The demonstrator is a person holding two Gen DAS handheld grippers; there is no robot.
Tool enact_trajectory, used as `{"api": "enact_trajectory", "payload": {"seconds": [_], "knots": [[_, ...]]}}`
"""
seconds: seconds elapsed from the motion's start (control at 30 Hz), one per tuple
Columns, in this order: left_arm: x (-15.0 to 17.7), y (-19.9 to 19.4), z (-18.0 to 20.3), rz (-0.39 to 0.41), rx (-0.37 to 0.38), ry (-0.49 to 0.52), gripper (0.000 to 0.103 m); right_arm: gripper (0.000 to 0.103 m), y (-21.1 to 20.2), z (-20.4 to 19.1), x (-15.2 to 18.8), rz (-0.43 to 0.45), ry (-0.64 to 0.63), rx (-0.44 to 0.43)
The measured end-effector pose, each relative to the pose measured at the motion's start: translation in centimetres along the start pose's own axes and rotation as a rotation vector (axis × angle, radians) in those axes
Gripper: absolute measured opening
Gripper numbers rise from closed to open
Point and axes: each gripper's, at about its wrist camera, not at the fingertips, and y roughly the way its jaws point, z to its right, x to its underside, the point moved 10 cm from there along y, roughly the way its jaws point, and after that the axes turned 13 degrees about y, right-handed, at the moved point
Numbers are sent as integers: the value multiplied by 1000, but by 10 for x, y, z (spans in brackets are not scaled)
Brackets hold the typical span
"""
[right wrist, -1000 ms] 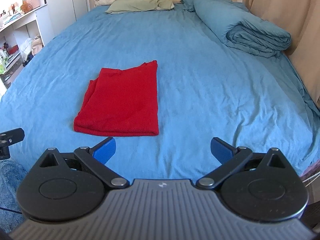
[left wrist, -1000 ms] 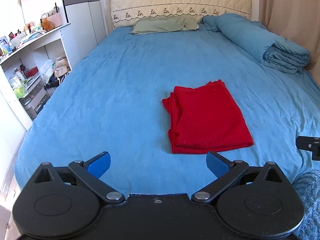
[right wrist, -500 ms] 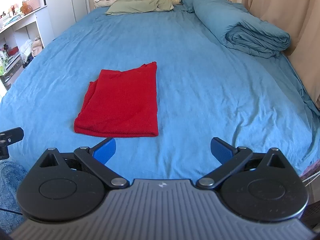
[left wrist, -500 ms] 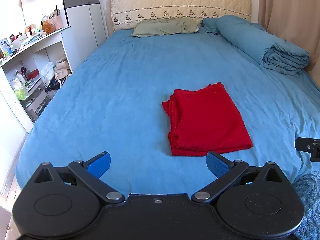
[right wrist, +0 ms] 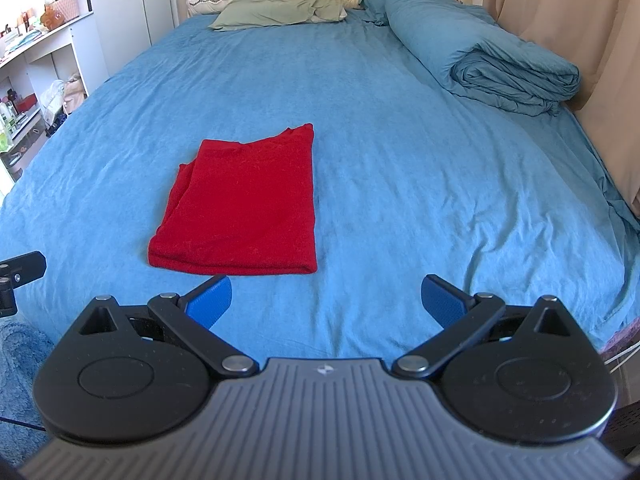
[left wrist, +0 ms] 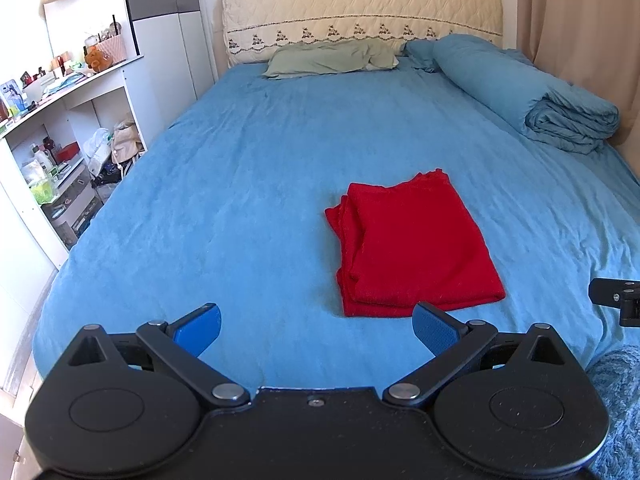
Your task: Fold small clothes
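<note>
Right, the red garment (left wrist: 416, 244) lies folded flat on the bed (left wrist: 240, 200), toward the near edge and about midway between the side edges. From the left hand-held gripper (left wrist: 316, 326) it sits ahead and to the right; from the right hand-held gripper (right wrist: 326, 300) it's ahead-left. Neither looks clearly nearer. Both are spread wide, holding nothing, hovering off the near edge. The garment's long axis runs from near edge toward the headboard (left wrist: 360, 16), loose layered edges on the left side.
</note>
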Motion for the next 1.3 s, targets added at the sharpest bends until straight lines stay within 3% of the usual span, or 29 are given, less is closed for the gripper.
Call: {"api": "enact_trajectory", "payload": {"seconds": [0.9, 1.3], "knots": [[-4, -9, -7, 27, -44, -7, 103, 103, -4, -3, 0, 6, 10, 2], [-22, -16, 6, 95, -23, 21, 103, 103, -9, 2, -5, 22, 30, 4]]}}
